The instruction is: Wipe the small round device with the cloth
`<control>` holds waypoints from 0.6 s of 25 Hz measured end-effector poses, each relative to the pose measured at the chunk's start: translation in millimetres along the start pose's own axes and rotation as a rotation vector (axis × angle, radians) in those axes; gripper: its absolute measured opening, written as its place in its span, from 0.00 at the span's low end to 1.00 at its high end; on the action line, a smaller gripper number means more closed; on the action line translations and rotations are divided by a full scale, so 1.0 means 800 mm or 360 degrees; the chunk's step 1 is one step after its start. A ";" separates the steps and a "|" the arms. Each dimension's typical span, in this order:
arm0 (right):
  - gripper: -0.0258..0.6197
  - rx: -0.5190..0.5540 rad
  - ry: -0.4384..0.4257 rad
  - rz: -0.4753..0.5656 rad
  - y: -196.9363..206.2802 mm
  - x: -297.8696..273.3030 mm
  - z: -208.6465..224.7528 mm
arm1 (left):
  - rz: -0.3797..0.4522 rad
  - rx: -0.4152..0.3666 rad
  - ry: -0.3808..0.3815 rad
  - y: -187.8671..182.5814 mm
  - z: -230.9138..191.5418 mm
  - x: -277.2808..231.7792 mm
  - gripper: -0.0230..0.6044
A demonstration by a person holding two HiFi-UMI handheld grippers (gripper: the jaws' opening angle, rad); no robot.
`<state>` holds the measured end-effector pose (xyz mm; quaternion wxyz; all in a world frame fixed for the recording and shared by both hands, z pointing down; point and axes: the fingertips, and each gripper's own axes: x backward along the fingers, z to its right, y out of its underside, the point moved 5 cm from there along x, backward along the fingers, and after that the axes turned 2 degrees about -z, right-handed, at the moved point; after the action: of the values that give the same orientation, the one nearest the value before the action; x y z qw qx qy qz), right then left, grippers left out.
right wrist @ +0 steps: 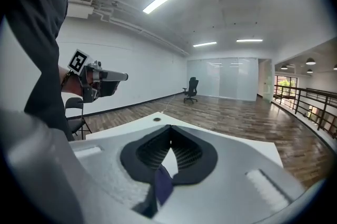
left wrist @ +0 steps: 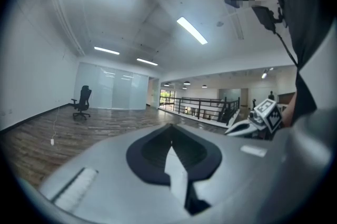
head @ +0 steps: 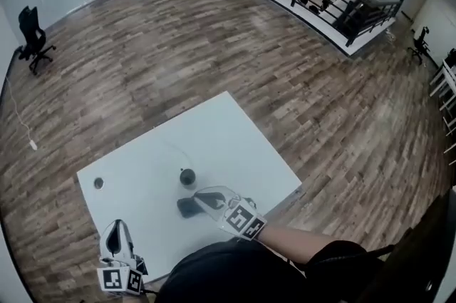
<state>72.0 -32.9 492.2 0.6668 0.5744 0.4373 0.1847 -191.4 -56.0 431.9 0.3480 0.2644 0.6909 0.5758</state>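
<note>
Cloth (head: 187, 207), soft and limp, is pinched in the closed right tool (head: 206, 198) near the desk's (head: 214, 130) near edge. The small round device (head: 187, 177), likely light and slide-prone, stands just beyond. The left tool (head: 118, 229) is closed, empty; brace the device's sides.

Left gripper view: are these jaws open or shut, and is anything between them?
Shut, empty: on the left gripper the jaws meet along one line, nothing between them.

No readable text, brand, number or sign anywhere. Only square black-and-white marker patterns, no characters, on the left gripper (head: 117, 229) and right gripper (head: 199, 196) cubes.
</note>
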 end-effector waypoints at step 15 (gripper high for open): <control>0.04 0.0207 -0.0271 -0.0222 0.050 -0.030 0.013 | -0.0056 -0.0038 -0.0112 -0.006 0.016 0.000 0.05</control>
<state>77.6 -46.3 537.9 0.6741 0.5983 0.4291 0.0597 -181.3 -48.7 426.3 0.3851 0.2682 0.6760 0.5682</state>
